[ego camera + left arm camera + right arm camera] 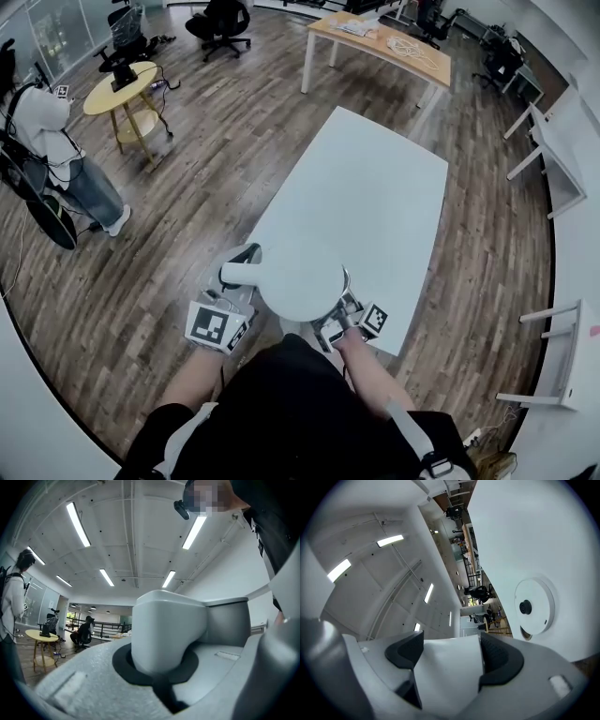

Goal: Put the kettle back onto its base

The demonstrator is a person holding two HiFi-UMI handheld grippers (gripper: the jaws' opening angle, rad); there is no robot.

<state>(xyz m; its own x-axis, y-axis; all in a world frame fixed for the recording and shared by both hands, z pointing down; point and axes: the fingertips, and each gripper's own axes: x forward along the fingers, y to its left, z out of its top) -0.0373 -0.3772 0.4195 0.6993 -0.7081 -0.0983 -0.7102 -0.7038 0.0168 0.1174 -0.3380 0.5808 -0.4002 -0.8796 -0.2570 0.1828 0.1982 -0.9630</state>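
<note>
Kettle (300, 279): white, round top seen from above, at the near end of the white table (375, 178), between the two grippers. Handle (239, 270): on its left side, clamped in the left gripper (232, 292), whose dark pads (126, 665) close around it. Right gripper (339, 305): jaws closed on a white part at the kettle's right edge. Base (534, 606): round white disc with a dark centre, apparently lying on the table ahead of the right gripper; lost in white glare in the head view. Kettle underside hidden. Surroundings: wood floor (216, 169); yellow side table (122, 89) and a standing person (56, 141) far left; office chairs (225, 23) and a wooden desk (380, 42) beyond. Markings: black-and-white squares on each marker cube (214, 325).
</note>
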